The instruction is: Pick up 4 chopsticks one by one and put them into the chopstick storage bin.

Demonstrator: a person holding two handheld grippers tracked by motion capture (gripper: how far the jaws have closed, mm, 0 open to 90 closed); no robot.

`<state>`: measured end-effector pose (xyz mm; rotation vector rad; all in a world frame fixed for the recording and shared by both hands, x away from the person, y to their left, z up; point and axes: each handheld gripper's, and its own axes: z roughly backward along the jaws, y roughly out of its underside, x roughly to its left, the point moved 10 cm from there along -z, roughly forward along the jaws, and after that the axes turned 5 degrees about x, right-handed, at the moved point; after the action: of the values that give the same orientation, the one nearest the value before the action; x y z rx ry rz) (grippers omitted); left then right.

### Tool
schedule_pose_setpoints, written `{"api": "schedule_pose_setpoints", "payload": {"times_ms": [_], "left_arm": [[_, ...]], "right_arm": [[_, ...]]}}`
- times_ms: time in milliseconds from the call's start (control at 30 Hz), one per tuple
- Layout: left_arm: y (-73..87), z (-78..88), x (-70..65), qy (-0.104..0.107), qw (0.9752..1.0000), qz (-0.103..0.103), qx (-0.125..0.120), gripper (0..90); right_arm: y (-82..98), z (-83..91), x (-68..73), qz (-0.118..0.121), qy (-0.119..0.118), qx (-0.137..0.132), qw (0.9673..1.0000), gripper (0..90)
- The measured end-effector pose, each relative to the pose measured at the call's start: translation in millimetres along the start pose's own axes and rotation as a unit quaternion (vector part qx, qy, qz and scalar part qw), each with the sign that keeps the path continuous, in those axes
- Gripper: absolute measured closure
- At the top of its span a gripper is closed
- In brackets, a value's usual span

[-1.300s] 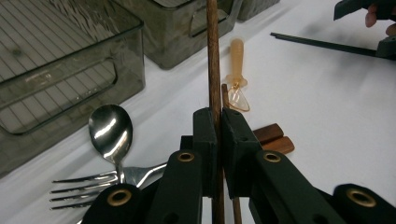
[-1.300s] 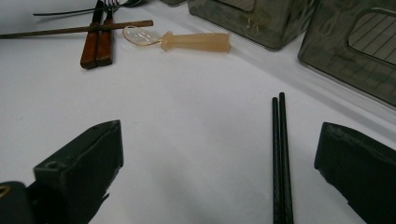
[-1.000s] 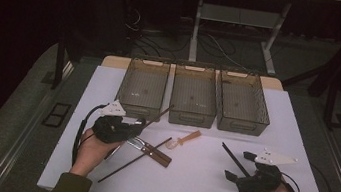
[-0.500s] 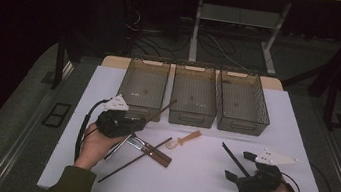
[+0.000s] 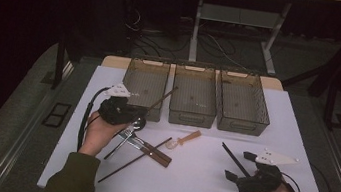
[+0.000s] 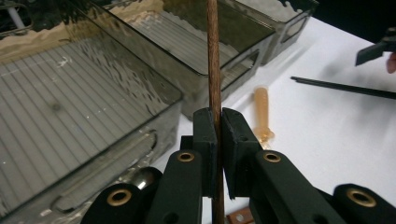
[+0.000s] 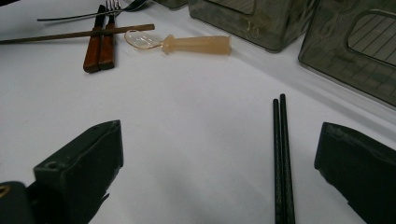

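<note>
My left gripper (image 5: 139, 115) is shut on a brown wooden chopstick (image 5: 163, 99), which slants up over the front of the left bin (image 5: 145, 80). In the left gripper view the chopstick (image 6: 214, 70) stands pinched between the two jaws of that gripper (image 6: 218, 126). My right gripper (image 5: 240, 165) rests open at the front right of the table. A pair of black chopsticks (image 7: 282, 154) lies on the table between its spread jaws (image 7: 219, 140), nearer the right one. The pair (image 5: 234, 158) slants away just left of that gripper.
Three clear bins stand in a row at the back: left, middle (image 5: 193, 97), right (image 5: 242, 102). On the white table (image 5: 197, 180) lie a second brown chopstick (image 5: 134, 160), wooden-handled forks (image 5: 147, 148) and a clear spoon with a tan handle (image 5: 185, 139).
The left gripper has moved away from the person toward the left bin, carrying the brown chopstick. The right gripper has stayed where it was.
</note>
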<state>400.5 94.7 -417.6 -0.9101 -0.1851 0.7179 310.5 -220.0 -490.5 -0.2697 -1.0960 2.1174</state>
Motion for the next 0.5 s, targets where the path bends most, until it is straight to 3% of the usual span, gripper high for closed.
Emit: {"api": "schedule_pose_setpoints", "payload": {"times_ms": [500], "left_arm": [[-17.6,-10.1,22.5,-0.007,0.9998,0.018,-0.006,83.5]], "right_arm": [[0.0,-0.3,-0.4,0.0,0.001,0.0,1.0,1.4]]}}
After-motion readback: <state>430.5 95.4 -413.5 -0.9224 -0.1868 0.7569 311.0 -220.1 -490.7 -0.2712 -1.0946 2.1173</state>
